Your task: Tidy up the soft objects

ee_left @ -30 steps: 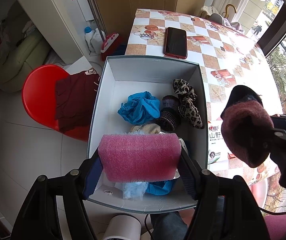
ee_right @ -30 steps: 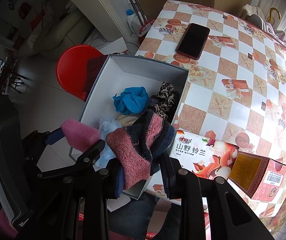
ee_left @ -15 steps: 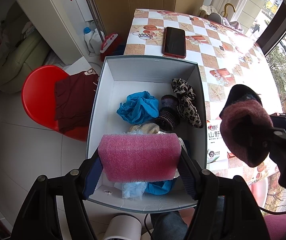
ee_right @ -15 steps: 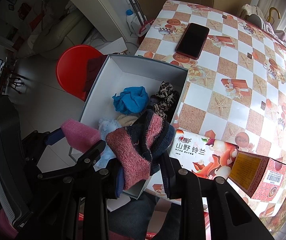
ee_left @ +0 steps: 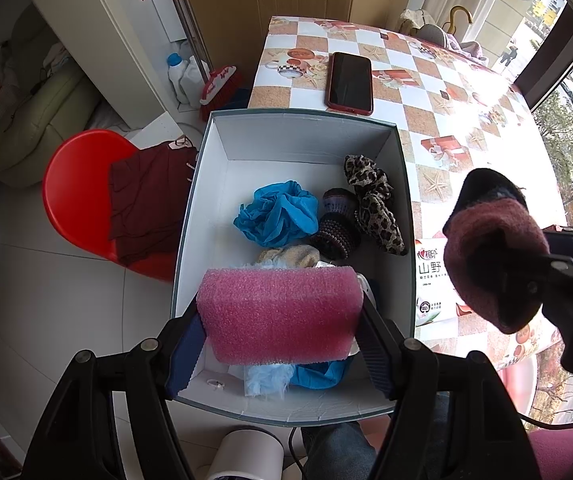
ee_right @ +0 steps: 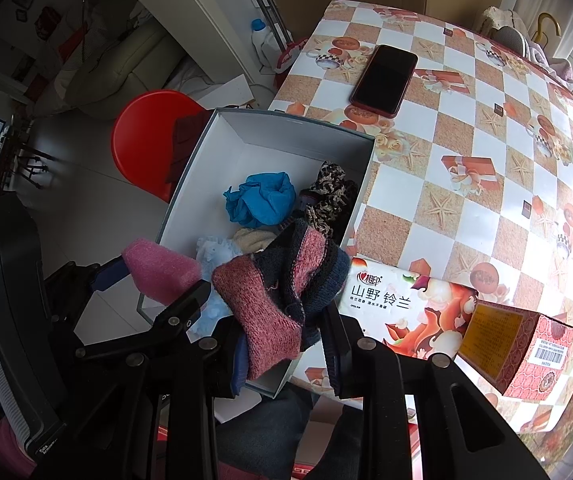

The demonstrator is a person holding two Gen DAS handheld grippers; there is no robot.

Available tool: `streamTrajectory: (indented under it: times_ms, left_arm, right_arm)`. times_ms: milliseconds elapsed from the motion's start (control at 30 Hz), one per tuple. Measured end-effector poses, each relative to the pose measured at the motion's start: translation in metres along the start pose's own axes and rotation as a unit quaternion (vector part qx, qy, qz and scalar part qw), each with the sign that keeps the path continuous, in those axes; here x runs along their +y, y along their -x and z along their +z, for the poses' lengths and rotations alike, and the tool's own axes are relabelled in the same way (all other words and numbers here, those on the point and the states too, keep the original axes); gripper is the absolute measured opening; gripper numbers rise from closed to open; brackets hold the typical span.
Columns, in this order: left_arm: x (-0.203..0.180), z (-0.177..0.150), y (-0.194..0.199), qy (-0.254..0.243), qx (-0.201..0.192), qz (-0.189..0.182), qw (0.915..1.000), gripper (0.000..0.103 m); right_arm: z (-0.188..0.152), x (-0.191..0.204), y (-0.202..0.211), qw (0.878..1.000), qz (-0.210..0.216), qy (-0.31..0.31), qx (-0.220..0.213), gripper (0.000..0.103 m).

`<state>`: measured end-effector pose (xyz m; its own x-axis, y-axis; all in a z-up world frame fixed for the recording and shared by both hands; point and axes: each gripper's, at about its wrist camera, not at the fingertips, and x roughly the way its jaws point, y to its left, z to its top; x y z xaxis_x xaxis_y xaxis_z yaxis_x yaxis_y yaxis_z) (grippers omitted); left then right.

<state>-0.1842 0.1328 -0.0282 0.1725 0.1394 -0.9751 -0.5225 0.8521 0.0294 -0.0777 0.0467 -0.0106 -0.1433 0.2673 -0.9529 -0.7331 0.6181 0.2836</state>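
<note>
My left gripper (ee_left: 280,344) is shut on a pink foam sponge (ee_left: 280,312) and holds it above the near end of an open white box (ee_left: 306,128). The sponge also shows in the right wrist view (ee_right: 158,276). My right gripper (ee_right: 282,320) is shut on a pink and navy knitted sock bundle (ee_right: 282,284), held above the box's near right corner; it shows in the left wrist view (ee_left: 494,256) to the right of the box. In the box (ee_right: 254,120) lie a blue cloth (ee_left: 278,212), a leopard-print scrunchie (ee_left: 374,204), a striped dark sock (ee_left: 336,228) and pale blue fabric (ee_left: 266,378).
A phone (ee_left: 350,82) lies on the checkered table (ee_right: 466,128) behind the box. A tissue pack (ee_right: 402,304) and a red carton (ee_right: 518,348) sit right of the box. A red chair (ee_left: 78,196) with maroon cloth stands left of it.
Almost nothing has moved. Both grippers keep their hold and hover in about the same places over the box.
</note>
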Motion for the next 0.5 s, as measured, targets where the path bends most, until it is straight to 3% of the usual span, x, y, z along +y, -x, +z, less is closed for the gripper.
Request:
streamTrajectory:
  times_ms: [500]
  left_arm:
    - [0.0008, -0.0002, -0.0013, -0.001, 0.001, 0.0, 1.0, 0.073]
  right_arm:
    - [0.0013, 0.0001, -0.0016, 1.0, 0.0, -0.001, 0.001, 0.031]
